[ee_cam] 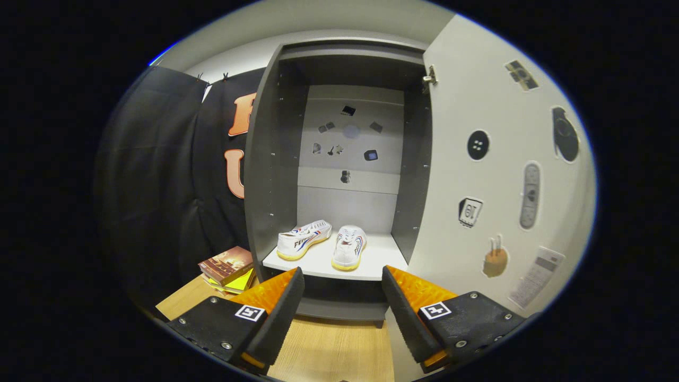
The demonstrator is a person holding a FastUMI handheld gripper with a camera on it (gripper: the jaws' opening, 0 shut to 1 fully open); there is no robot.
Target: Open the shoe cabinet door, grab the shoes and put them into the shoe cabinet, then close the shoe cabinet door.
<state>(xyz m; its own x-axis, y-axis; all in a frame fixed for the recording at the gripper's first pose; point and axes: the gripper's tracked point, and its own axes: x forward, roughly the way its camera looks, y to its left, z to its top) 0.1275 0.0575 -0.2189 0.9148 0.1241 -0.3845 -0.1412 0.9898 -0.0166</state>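
The gripper (343, 302) hangs over the wooden tabletop (329, 353), fingers spread wide and grasping nothing. Left of them lies a stack of books (227, 268). Beyond the fingertips, two white sneakers (321, 244) with red and blue stripes sit side by side on the shoe cabinet (339, 175) shelf; their side lettering is too small to read. The sticker-covered door (498, 175) stands open at right.
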